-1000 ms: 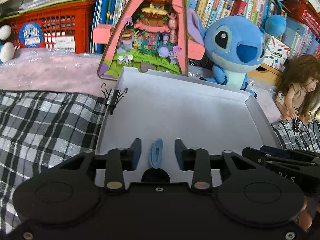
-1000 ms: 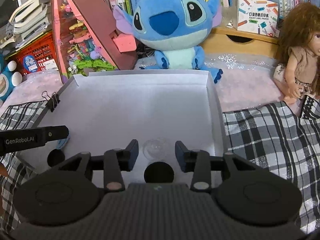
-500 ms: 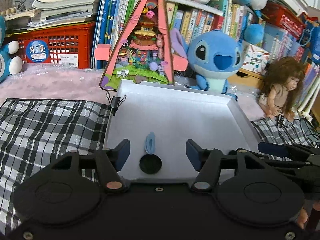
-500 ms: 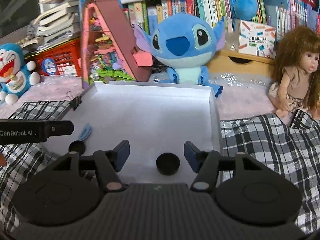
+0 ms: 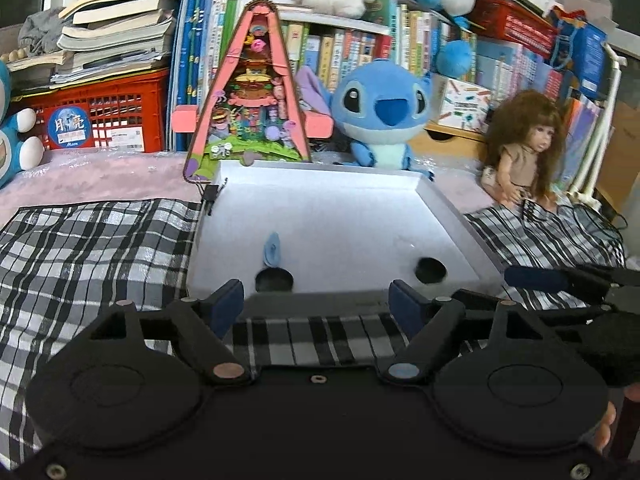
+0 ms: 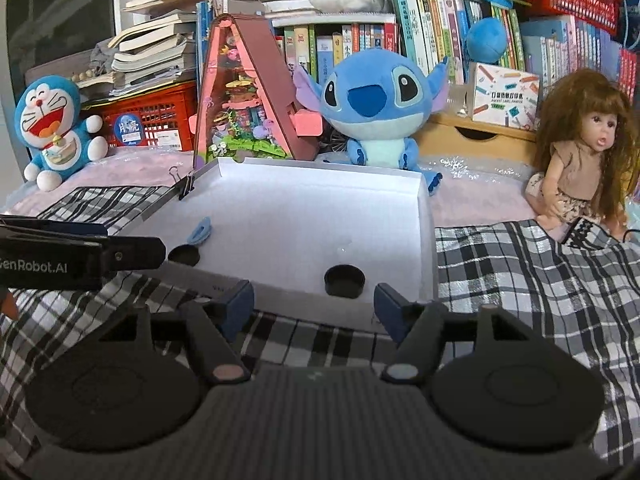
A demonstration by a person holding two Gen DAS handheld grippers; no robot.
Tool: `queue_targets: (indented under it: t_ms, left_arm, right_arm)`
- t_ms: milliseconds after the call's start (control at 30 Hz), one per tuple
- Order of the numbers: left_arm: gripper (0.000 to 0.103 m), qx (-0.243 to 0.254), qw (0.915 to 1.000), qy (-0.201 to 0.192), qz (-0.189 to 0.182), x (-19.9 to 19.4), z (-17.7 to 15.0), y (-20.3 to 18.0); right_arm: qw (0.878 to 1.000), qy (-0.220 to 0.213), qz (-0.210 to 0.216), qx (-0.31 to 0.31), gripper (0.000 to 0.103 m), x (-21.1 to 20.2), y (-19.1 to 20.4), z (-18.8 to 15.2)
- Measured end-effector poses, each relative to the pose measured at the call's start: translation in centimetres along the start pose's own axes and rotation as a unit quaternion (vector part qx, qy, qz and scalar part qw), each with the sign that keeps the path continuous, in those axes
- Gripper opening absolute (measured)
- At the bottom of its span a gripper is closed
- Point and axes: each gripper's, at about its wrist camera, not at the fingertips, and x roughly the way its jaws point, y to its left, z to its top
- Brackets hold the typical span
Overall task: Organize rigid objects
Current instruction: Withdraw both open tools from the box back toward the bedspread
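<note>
Both grippers empty, jaws opening over the checked black-and-white cloth [image 5: 100,248]: left gripper [image 5: 316,306], right gripper [image 6: 314,302].

Risk, judged: a low sweep forward catches the white cardboard tray's [image 5: 448,216] near rim, shifting its contents.

Small black round cap [image 6: 345,280] lies at 12 o'clock of the right gripper, inside the tray. Second black cap [image 5: 274,280] at 11 o'clock of the left; flat blue plastic piece [image 5: 272,249] just beyond, possibly touching it.

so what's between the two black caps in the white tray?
Bare tray floor between the left black cap and right black cap; the blue piece sits just behind the left one. Right wrist view.
</note>
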Motion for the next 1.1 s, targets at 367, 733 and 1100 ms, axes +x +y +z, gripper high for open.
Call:
queue_targets:
  t_ms: [367,733,1100]
  left_arm:
    - [0.082,0.010,0.9998,-0.009,-0.011,-2.6,-2.8,-0.9]
    - [0.083,0.019,0.9994,-0.028,0.000,-4.9,-5.2,-1.2]
    - [0.084,0.040,0.9979,-0.051,0.012,-7.5,-8.2,-1.3]
  right_arm:
    - [0.997,-0.054,-0.016,-0.054,0.087,-3.4,2.3,-2.5]
    - [0.997,-0.057,-0.013,-0.042,0.089,-4.9,2.8,-5.1]
    - [0.998,-0.060,-0.013,-0.024,0.089,-6.7,2.8,-7.5]
